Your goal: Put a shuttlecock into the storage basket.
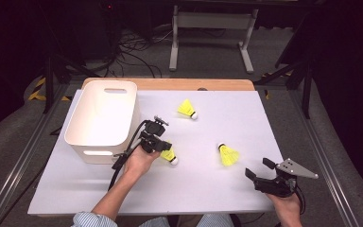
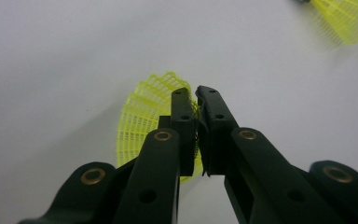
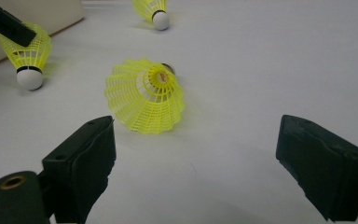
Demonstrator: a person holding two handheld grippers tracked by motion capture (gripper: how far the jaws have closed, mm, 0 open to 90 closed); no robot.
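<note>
A: Left gripper view: my left gripper is clenched on the yellow shuttlecock, pinching its mesh skirt, on the white table.

B: Handling?

A: Featherlight, springy and crushable, I judge. Right gripper waits released near a second shuttlecock. White bin sits just beside; nothing blocks it.

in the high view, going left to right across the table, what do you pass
white bin → left tongs shut on a yellow shuttlecock → second shuttlecock farther back → third shuttlecock → right tongs, open
</note>
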